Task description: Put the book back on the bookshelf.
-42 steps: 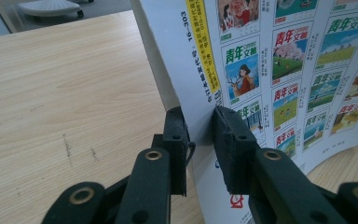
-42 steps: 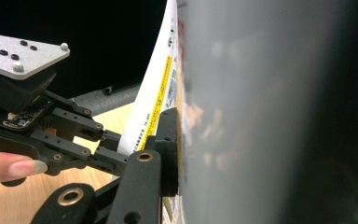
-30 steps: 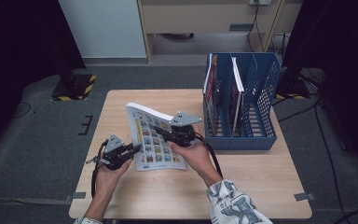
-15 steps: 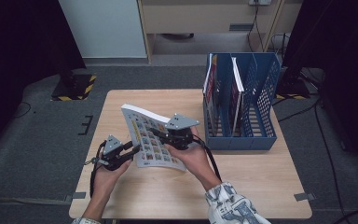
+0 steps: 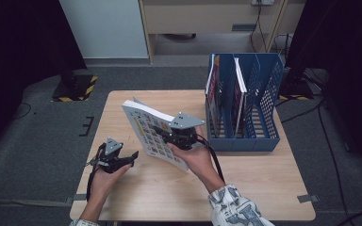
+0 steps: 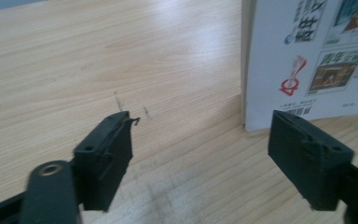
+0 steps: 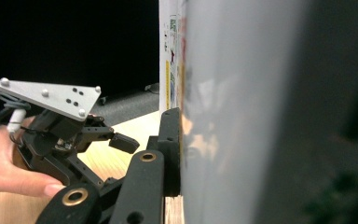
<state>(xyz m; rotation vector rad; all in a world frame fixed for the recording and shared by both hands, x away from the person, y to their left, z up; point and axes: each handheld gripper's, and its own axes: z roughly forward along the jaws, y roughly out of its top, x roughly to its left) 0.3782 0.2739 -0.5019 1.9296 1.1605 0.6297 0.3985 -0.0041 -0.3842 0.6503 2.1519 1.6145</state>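
Now, high view: a book [image 5: 152,131] stands tilted on the table [image 5: 254,188], just left of the blue file rack [image 5: 245,110], which already holds other books. The right gripper [image 5: 166,135] is clamped on the book's cover side and props it up. The left gripper [image 5: 131,157] sits near the left of the book, apart from it; its jaws have just been opening, with nothing between them. Judged step: the left side has let go, the right carries the book alone. Next move likely calls for lifting the book upright and steering it right into a free slot of the rack.

Left gripper view: jaws well apart, bare tabletop between them. The book's [image 6: 307,60] lower corner rests on the wood just beyond the jaw at the right of this view, not touching it.

Right gripper view: one jaw lies flat against the book's [image 7: 223,112] face, pressing it; the opposite jaw is hidden behind the blur. Left gripper [image 7: 121,142] visible farther off, hand around it.
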